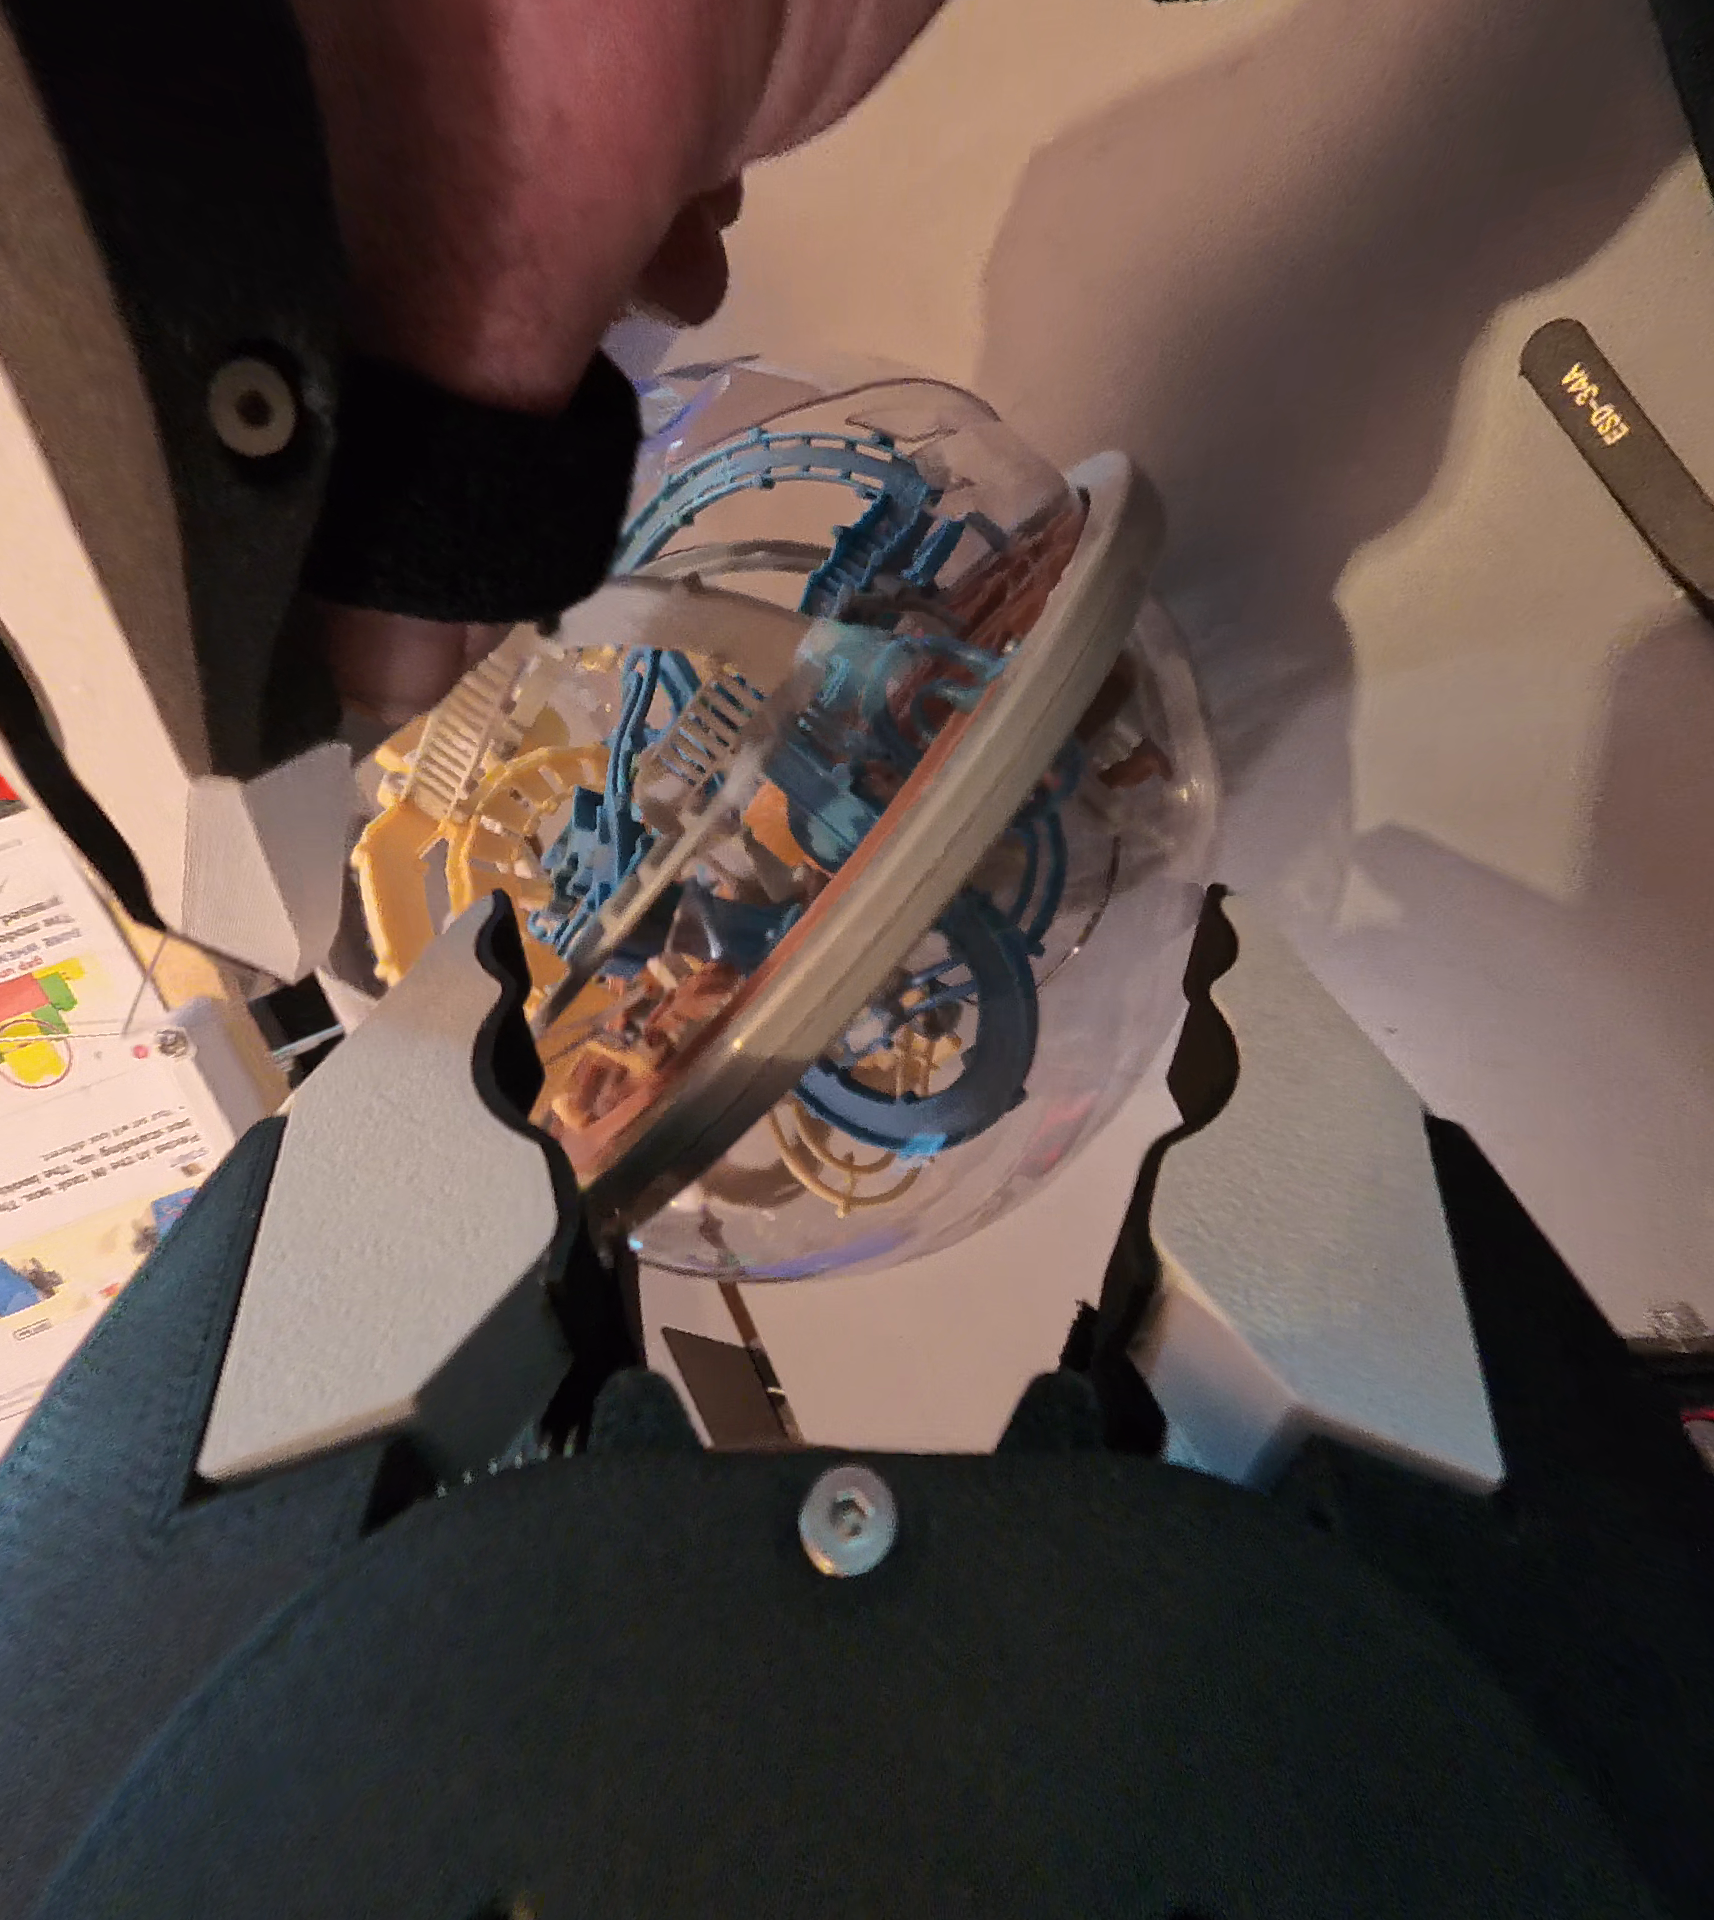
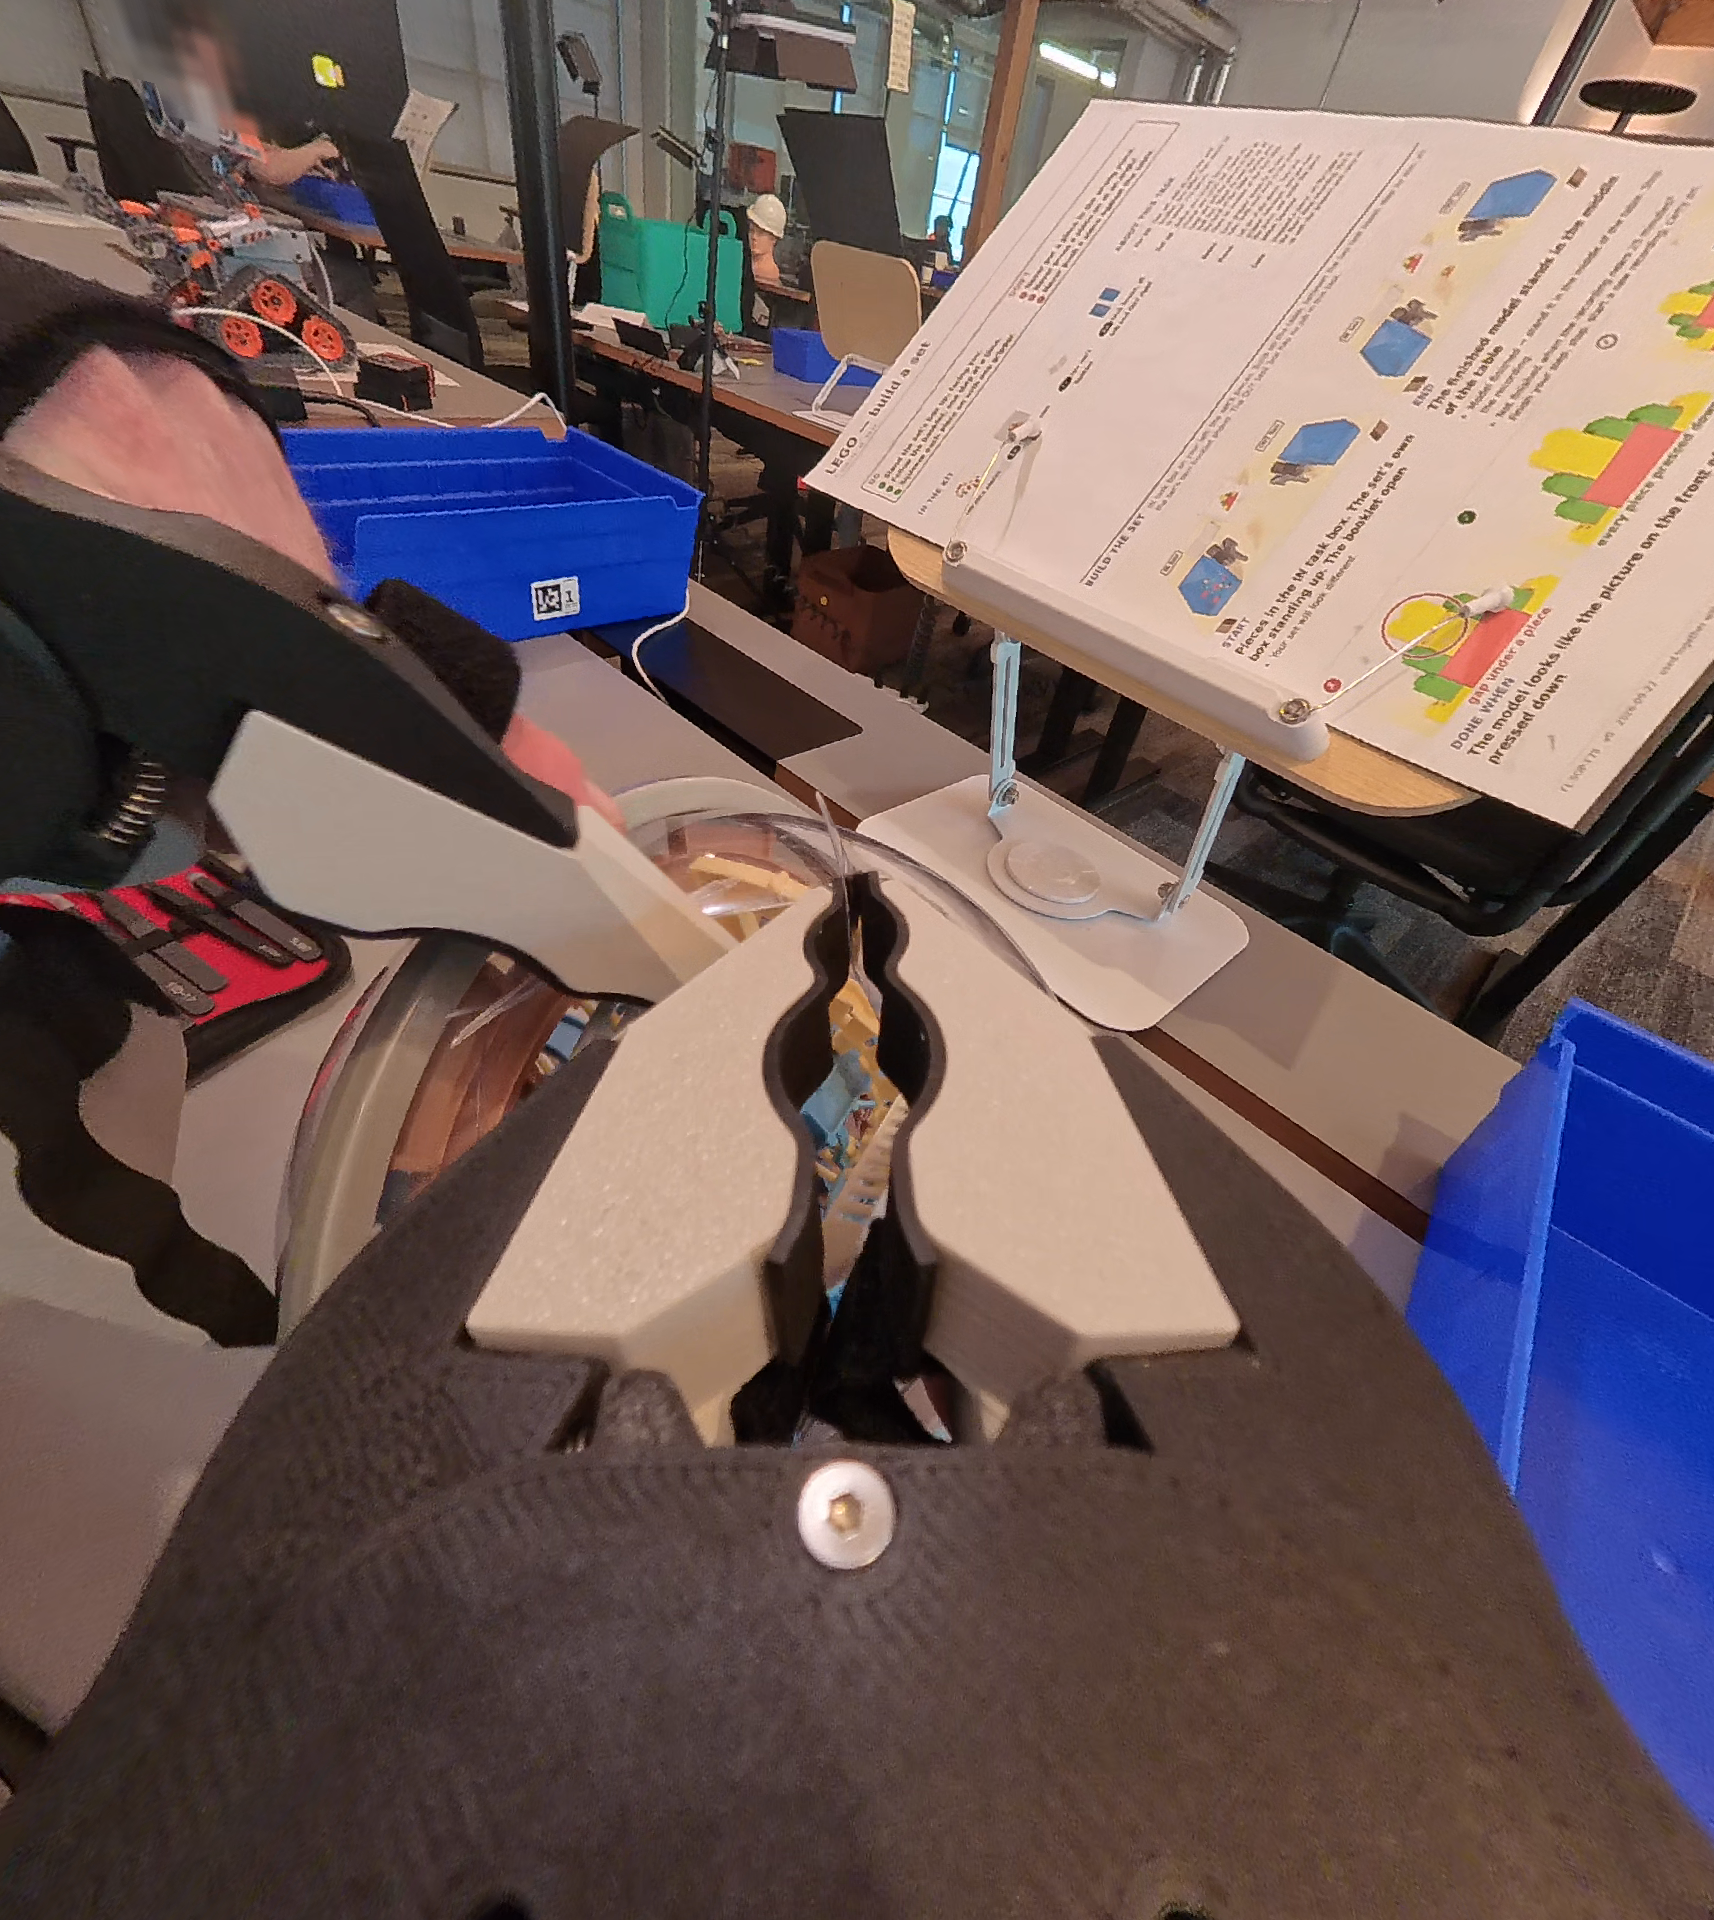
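Note:
A clear plastic maze ball (image 1: pixel 832 790) with blue, yellow and orange tracks inside and a grey ring round its middle is held above the white table (image 1: pixel 1352 312). My left gripper (image 1: pixel 853 914) is open wide around the ball's near side, and its left finger (image 1: pixel 417 1143) touches the shell. My right gripper (image 2: pixel 858 894) is shut, pinching a thin clear edge of the ball (image 2: pixel 728 862). Ball parts show through the gaps between its fingers. A hand holding the right gripper fills the top left of the left wrist view.
Black tweezers (image 1: pixel 1663 540) lie on the table to the right. A printed sheet rests on a tilted stand (image 2: pixel 1352 416) behind the ball. Blue bins stand at the far left (image 2: pixel 500 520) and near right (image 2: pixel 1663 1351). A red tool pouch (image 2: pixel 209 956) lies at the left.

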`<state>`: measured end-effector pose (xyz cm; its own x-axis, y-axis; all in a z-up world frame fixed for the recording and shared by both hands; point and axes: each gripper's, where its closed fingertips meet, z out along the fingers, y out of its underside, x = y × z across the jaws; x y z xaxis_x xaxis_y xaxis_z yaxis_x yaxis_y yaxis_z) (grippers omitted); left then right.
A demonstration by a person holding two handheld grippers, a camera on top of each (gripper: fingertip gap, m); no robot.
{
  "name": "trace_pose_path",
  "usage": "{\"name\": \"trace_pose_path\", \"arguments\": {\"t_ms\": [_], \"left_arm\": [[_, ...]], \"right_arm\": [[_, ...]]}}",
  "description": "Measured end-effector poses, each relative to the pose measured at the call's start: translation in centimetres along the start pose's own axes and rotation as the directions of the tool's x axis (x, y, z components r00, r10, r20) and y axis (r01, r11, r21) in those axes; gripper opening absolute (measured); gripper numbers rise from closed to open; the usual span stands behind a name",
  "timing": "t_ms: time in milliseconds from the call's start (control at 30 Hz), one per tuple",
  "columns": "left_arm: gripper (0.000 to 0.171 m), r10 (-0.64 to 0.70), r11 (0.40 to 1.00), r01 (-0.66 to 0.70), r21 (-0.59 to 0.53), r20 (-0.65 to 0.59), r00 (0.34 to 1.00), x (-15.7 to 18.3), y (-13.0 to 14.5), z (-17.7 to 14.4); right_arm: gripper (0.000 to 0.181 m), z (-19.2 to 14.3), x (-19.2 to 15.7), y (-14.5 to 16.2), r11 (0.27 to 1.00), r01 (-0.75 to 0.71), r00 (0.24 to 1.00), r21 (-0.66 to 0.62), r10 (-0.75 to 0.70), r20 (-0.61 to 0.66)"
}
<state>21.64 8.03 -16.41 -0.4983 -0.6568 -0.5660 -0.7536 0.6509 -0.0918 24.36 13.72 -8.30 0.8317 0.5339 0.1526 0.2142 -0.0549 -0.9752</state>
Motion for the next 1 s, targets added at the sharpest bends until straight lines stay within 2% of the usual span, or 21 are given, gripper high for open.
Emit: {"name": "trace_pose_path", "arguments": {"t_ms": [233,433,600,733,1000], "left_arm": [[0.111,0.02,1.0,-0.021,0.003,0.07,0.997,0.2,0.3,0.2],[0.11,0.009,1.0,-0.009,-0.001,0.092,0.996,0.3,0.5,0.1],[0.111,0.072,0.996,-0.063,-0.064,0.146,0.987,0.0,2.2,0.5],[0.111,0.071,0.997,-0.065,-0.047,0.152,0.986,0.0,2.2,0.5],[0.113,0.045,0.999,-0.047,0.006,0.169,0.985,-0.1,1.6,0.5]], "right_arm": [[0.0,-0.2,-0.3,-0.2,1.0,0.024,1.0,-0.014,-0.024,-0.008],[0.0,-0.1,-0.8,-0.3,0.998,0.056,0.998,-0.012,-0.056,-0.006],[0.0,0.2,-1.0,-0.4,0.993,0.111,0.992,-0.029,-0.113,-0.048],[0.0,0.3,-1.1,-0.4,0.99,0.134,0.989,-0.039,-0.137,-0.064],[0.0,0.3,-1.0,-0.4,0.996,0.086,0.995,-0.021,-0.086,-0.044]]}}
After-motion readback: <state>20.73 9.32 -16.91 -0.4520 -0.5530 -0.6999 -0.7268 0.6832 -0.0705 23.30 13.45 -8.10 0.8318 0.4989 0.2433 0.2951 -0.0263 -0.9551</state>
